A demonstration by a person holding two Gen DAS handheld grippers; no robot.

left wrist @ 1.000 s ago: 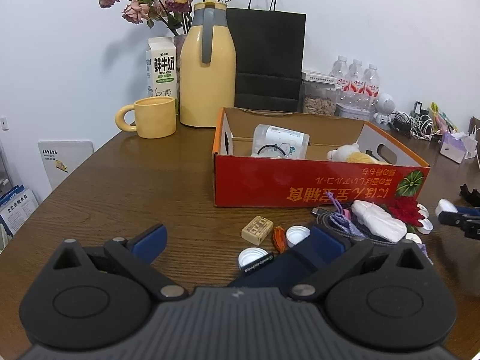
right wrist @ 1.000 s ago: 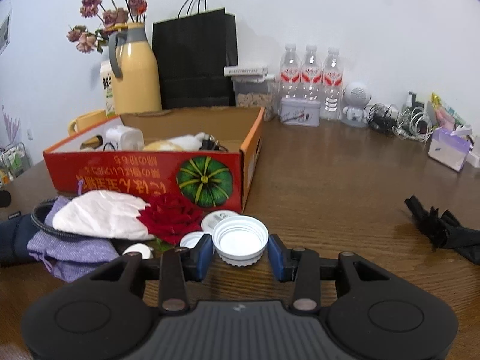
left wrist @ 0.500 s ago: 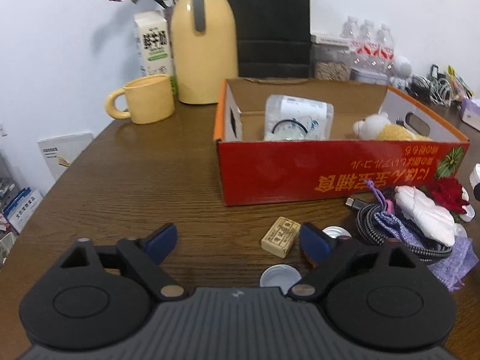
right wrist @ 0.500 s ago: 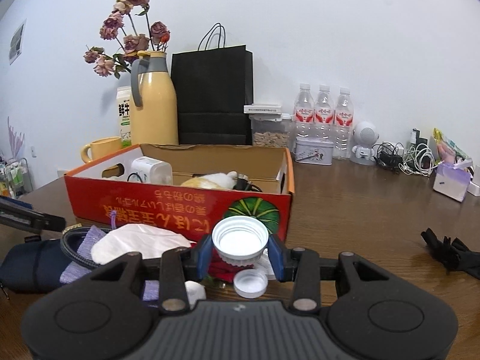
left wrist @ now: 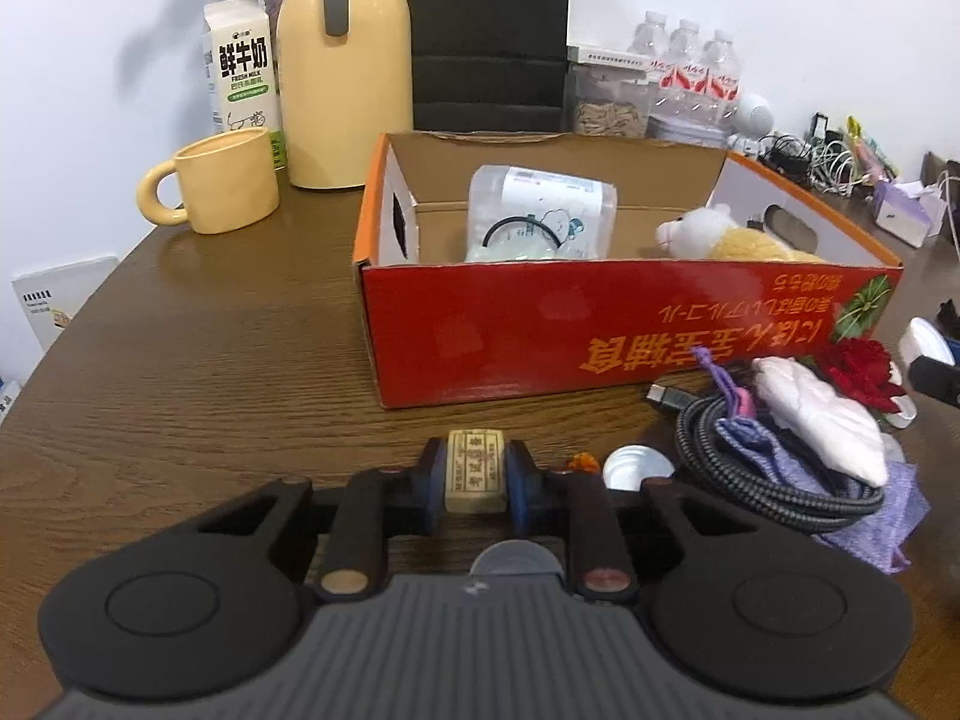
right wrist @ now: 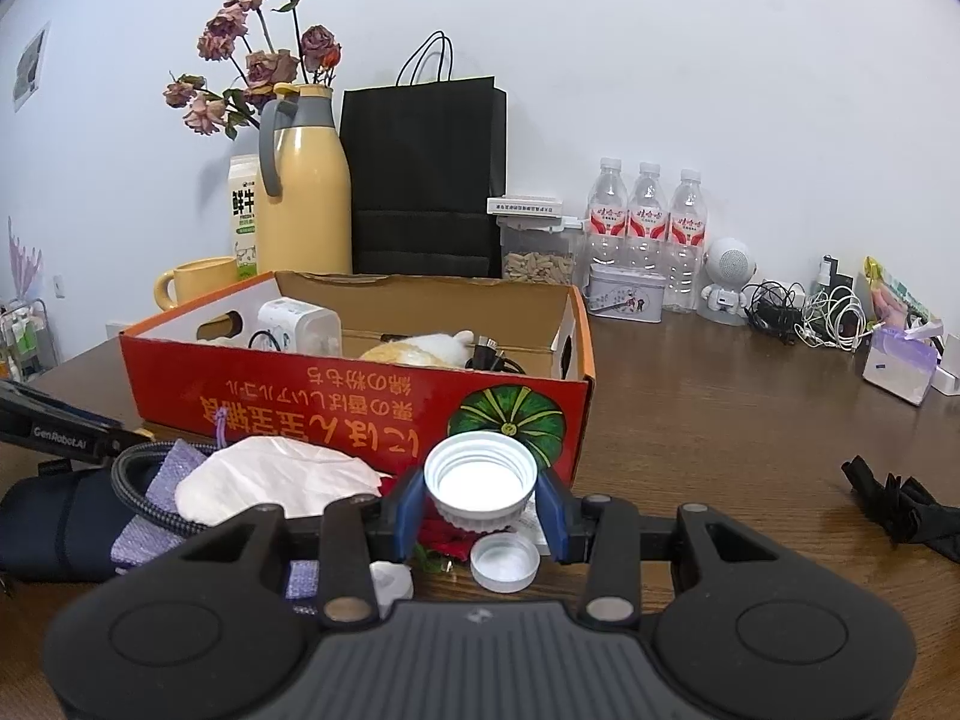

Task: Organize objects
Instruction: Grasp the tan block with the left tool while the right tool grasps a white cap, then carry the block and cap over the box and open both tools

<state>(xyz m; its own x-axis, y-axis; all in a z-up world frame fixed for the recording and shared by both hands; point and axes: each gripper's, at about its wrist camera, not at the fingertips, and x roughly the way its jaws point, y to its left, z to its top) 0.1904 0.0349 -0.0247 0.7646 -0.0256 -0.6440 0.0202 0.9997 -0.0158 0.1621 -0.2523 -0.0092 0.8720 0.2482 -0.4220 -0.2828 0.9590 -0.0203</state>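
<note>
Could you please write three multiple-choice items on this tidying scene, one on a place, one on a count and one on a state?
1. Where is the plush toy?
A. inside the red cardboard box
B. on the table beside the mug
C. in the black bag

2. How many water bottles stand by the wall?
A. two
B. three
C. five

3. What is between the left gripper pads?
A. nothing
B. a white cap
C. a small tan block

Answers:
1 A: the toy lies within the box walls, near a clear packet.
2 B: three red-labelled bottles stand in a row.
3 C: the jaws have just been closing and now press the block's sides; the large white cap is in the right gripper.
</note>
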